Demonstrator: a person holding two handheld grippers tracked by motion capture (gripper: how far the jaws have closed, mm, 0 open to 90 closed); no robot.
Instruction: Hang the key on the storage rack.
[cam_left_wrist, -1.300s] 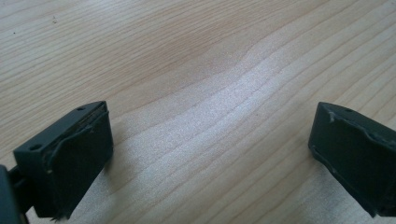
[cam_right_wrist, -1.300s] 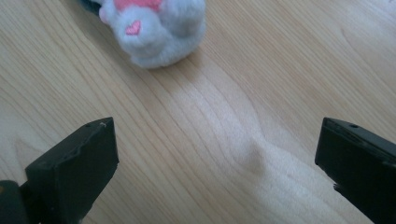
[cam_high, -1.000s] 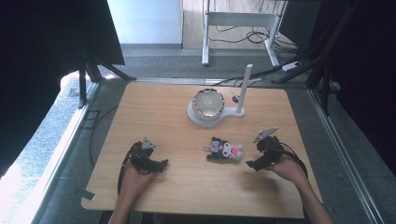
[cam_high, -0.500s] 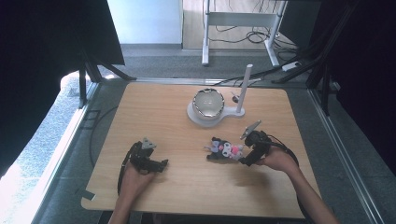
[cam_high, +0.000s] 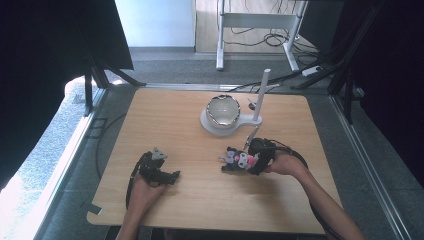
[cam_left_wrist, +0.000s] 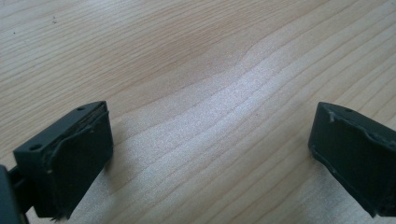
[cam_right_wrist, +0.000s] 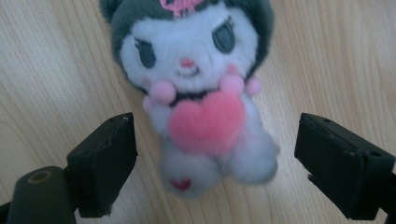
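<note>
Soft daylight brightens the table (cam_high: 190, 125), its surroundings dark; the plush toy (cam_right_wrist: 196, 93) looks slightly blurred.

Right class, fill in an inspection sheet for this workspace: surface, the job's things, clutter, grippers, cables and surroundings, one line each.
Surface: light wooden table, bare grain under the left gripper.
Job's things: plush toy with grey hood, white face and pink heart, lying on its back on the table.
Clutter: white stand with an upright post and a shiny bowl on its base, at the far middle.
Grippers: left gripper open over bare wood, nothing between its jaws; right gripper has its jaws either side of the toy's legs, just been closing, pads not yet touching.
Cables: black cable loops from the right gripper; more lie on the floor beyond.
Surroundings: grey floor, dark screens either side, white frame behind.
</note>
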